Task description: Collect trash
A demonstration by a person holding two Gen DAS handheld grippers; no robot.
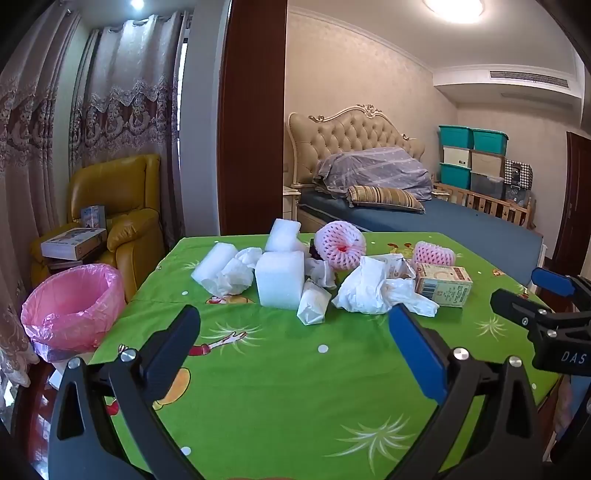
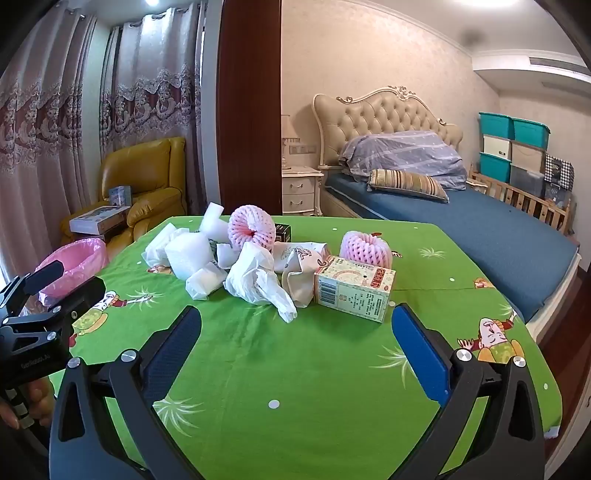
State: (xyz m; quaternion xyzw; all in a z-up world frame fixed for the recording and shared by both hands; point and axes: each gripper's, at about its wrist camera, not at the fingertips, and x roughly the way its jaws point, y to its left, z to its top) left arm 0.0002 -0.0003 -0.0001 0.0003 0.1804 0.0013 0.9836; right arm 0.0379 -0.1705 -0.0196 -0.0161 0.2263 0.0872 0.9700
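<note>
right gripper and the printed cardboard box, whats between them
Only bare green tablecloth lies between the open right gripper and the printed cardboard box, as the right wrist view shows.

Both views are bright and evenly lit by a glowing ceiling lamp (image 1: pixel 453 7) that blows out to pure white, plus a small spotlight (image 1: pixel 137 3) near the curtains (image 1: pixel 122 92), so the green tablecloth (image 1: pixel 280 369) looks vivid and shadows beneath the pile of rubbish are faint and soft. The fisheye lens bends the walls and the dark wooden post (image 2: pixel 249 107) outward and leaves black corners around a rounded picture. Near things are sharp, while the far storage boxes (image 2: pixel 513 147) look slightly soft
</note>
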